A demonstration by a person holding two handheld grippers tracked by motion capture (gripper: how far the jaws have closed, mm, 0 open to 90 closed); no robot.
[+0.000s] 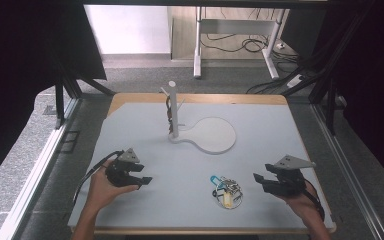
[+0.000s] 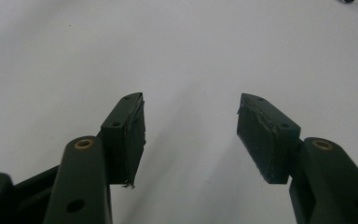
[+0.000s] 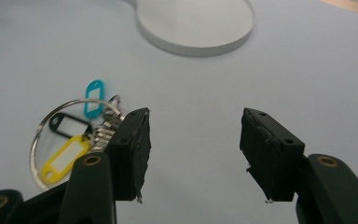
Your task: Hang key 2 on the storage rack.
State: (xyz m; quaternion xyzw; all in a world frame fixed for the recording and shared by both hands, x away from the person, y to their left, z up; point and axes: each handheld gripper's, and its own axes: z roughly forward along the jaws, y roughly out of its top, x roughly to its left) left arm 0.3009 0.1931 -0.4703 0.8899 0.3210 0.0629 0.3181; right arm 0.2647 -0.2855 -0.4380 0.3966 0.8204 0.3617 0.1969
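The key ring [image 1: 227, 191] lies flat on the worktop [image 1: 180, 165], lower centre of the high view, just left of the right gripper [image 1: 258, 180]. Its blue, black and yellow tags carry no writing that can be read. In the right gripper view the ring [image 3: 70, 140] sits at lower left, the yellow tag running from lower left to upper right, the blue one nearly upright. Both grippers' fingers stand released, nothing between them; the left gripper [image 1: 146, 180] hovers at lower left.
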